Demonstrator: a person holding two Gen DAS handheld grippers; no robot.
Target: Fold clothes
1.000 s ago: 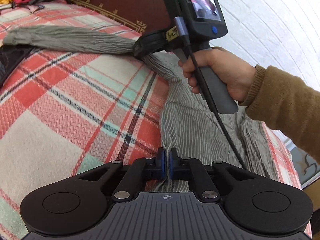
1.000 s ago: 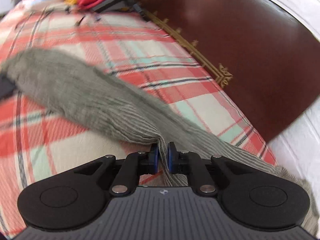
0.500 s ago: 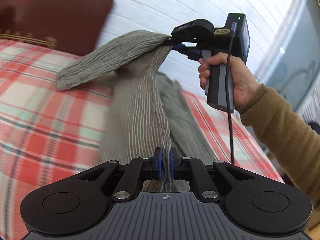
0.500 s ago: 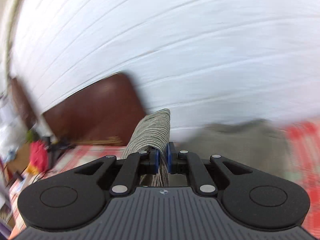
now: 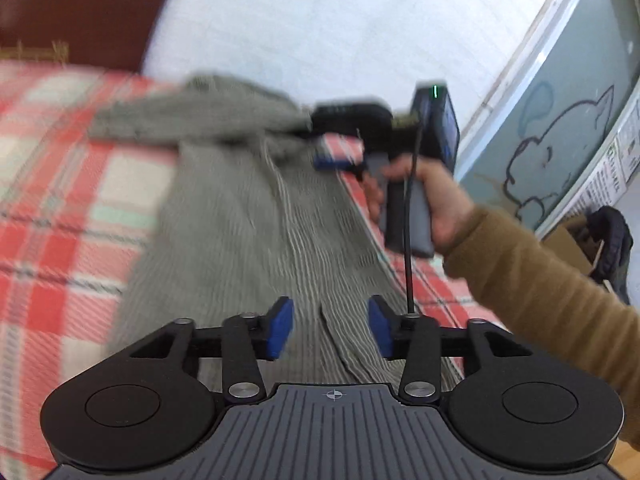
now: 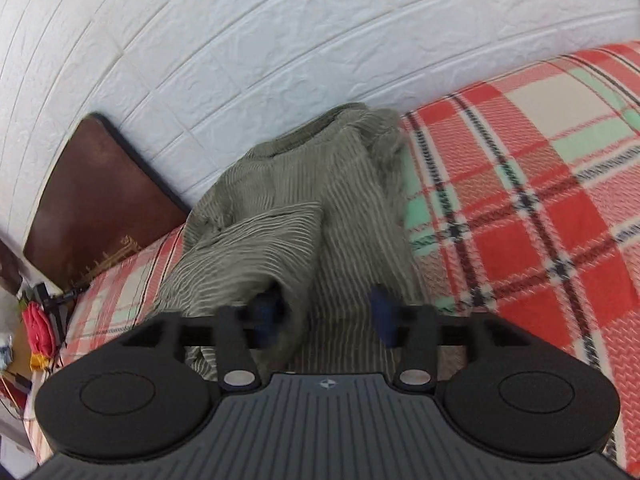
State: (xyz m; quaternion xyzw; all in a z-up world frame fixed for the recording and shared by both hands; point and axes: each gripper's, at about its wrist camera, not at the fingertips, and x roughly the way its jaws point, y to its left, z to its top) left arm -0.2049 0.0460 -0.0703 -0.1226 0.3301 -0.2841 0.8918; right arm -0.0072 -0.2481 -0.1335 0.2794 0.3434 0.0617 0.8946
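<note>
A grey striped garment (image 5: 240,220) lies lengthwise on the red plaid blanket (image 5: 52,208). My left gripper (image 5: 330,330) hovers over its near end with jaws opening. A fold edge runs below the gap and the blue pads (image 5: 280,328) do not touch it. A hand in a brown sleeve (image 5: 540,292) holds my right gripper (image 5: 324,140), blurred, at the garment's far end. In the right wrist view the garment (image 6: 320,184) is bunched, with a flap folded over. The right gripper (image 6: 324,316) has its jaws opening, and loose cloth drapes by its left pad (image 6: 266,314).
A brown headboard (image 6: 92,200) and a white brick-pattern wall (image 6: 280,40) border the bed. Red clothes (image 6: 38,328) sit off the bed's far corner. A grey-green panel with a drawn figure (image 5: 560,120), a cardboard box and a dark object (image 5: 612,240) stand on the right.
Both grippers were shut on the garment and now stand open. The right one swung the sleeve across and down onto the garment's body, and the lifted cloth has dropped to the blanket.
</note>
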